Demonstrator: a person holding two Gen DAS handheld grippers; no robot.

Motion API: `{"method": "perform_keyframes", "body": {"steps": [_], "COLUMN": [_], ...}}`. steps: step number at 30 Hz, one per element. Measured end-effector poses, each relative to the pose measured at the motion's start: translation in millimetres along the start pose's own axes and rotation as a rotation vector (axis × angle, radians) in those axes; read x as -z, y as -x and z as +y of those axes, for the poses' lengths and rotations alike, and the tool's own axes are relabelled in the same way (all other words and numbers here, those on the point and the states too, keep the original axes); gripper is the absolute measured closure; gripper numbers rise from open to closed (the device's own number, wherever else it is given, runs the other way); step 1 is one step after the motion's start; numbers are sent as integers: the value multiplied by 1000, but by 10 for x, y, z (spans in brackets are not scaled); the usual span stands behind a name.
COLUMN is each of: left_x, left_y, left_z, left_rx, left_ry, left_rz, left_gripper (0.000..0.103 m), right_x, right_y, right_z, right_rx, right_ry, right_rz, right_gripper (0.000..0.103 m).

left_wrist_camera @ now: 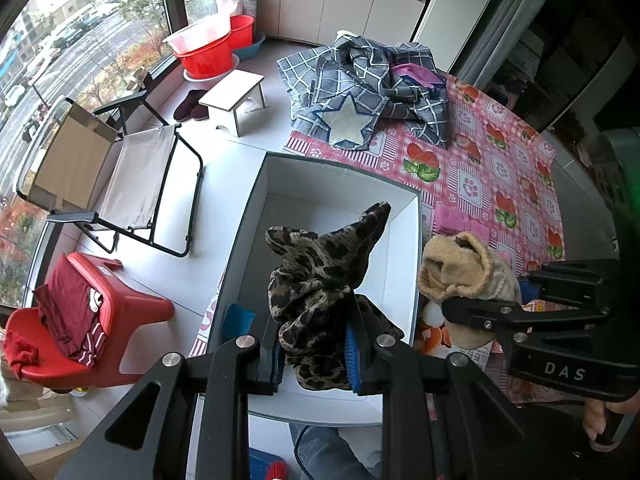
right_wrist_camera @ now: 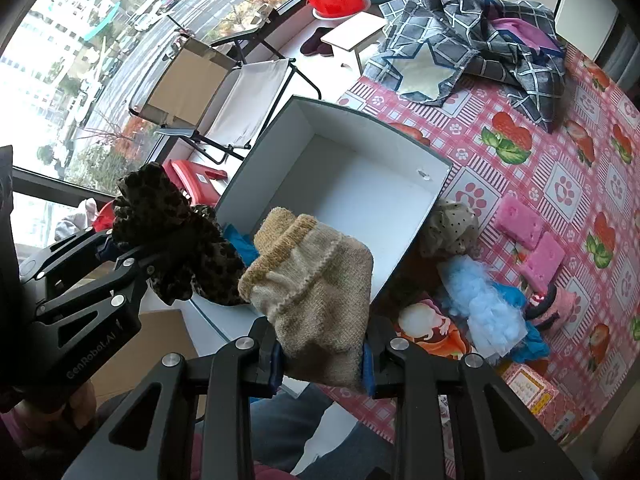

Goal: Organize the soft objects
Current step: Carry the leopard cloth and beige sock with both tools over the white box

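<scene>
My left gripper [left_wrist_camera: 316, 356] is shut on a leopard-print cloth [left_wrist_camera: 324, 276], held above the near end of a white open box [left_wrist_camera: 340, 184]. In the right wrist view the same cloth [right_wrist_camera: 176, 236] hangs at the left in the left gripper [right_wrist_camera: 116, 256]. My right gripper [right_wrist_camera: 324, 364] is shut on a beige knitted sock [right_wrist_camera: 320, 296], held over the box's near corner [right_wrist_camera: 360, 184]. From the left wrist view that sock [left_wrist_camera: 464, 268] and the right gripper [left_wrist_camera: 500, 316] show at the right. A blue cloth [right_wrist_camera: 240, 242] lies inside the box.
A pink patterned tablecloth [right_wrist_camera: 560, 152] carries a grey checked fabric heap [right_wrist_camera: 480, 44], pink sponges [right_wrist_camera: 532, 240], a light blue fluffy item [right_wrist_camera: 480, 300] and a dotted cloth [right_wrist_camera: 452, 224]. A folding chair [left_wrist_camera: 140, 184], white stool [left_wrist_camera: 236, 100], red tubs [left_wrist_camera: 208, 52] and a red seat with clothes [left_wrist_camera: 80, 316] stand left.
</scene>
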State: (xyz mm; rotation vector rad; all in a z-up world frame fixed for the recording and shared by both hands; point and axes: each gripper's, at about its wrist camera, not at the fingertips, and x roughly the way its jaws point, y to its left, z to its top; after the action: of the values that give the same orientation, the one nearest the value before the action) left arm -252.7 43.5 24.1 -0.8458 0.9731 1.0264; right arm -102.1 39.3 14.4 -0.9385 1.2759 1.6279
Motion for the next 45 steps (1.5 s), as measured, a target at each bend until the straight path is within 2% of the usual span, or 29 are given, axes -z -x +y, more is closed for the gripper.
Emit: {"method": "perform_keyframes", "body": {"steps": [31,45], "left_x": [-28,-162], "left_y": [-126,-445], "left_z": [62,30], "left_rx": [6,-13], "left_ry": [4,-18], "left_rz": [19,88], "left_gripper": [77,76], "right_x": [-83,-253], "right_y": [-45,-192], "right_z": [-68,-143], "right_rx": [-1,10], "right_ry": [-15,-37], "right_rz": [15,21], "right_gripper": [72,72]}}
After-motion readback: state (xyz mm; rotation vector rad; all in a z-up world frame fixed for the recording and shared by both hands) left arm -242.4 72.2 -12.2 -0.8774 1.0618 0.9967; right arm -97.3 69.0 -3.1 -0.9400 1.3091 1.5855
